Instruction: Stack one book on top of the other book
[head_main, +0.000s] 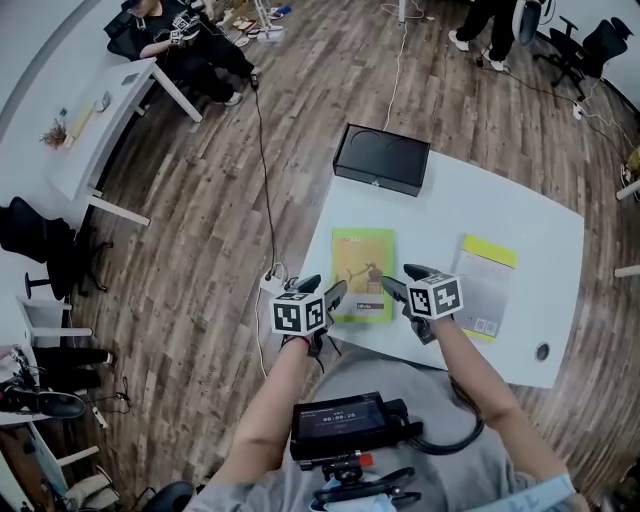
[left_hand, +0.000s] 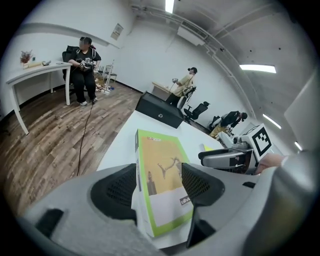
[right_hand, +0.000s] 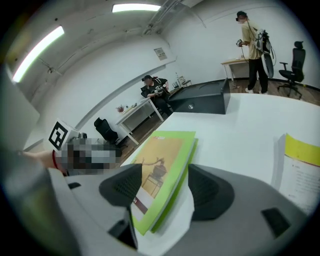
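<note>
A green book (head_main: 362, 275) lies flat near the front of the white table (head_main: 500, 205). A second book (head_main: 486, 286), grey with a yellow band, lies to its right, apart from it. My left gripper (head_main: 323, 290) is open at the green book's near left corner, and that end of the book (left_hand: 160, 182) shows between its jaws (left_hand: 159, 186). My right gripper (head_main: 405, 281) is open at the near right corner; the green book (right_hand: 162, 170) reaches in between its jaws (right_hand: 162, 189). The yellow-banded book (right_hand: 300, 167) lies off to that gripper's right.
A black case (head_main: 381, 158) stands at the table's far left corner. A cable hole (head_main: 542, 351) sits near the front right edge. On the wooden floor to the left are a power strip (head_main: 272, 283) and a cable. People, desks and office chairs stand farther back.
</note>
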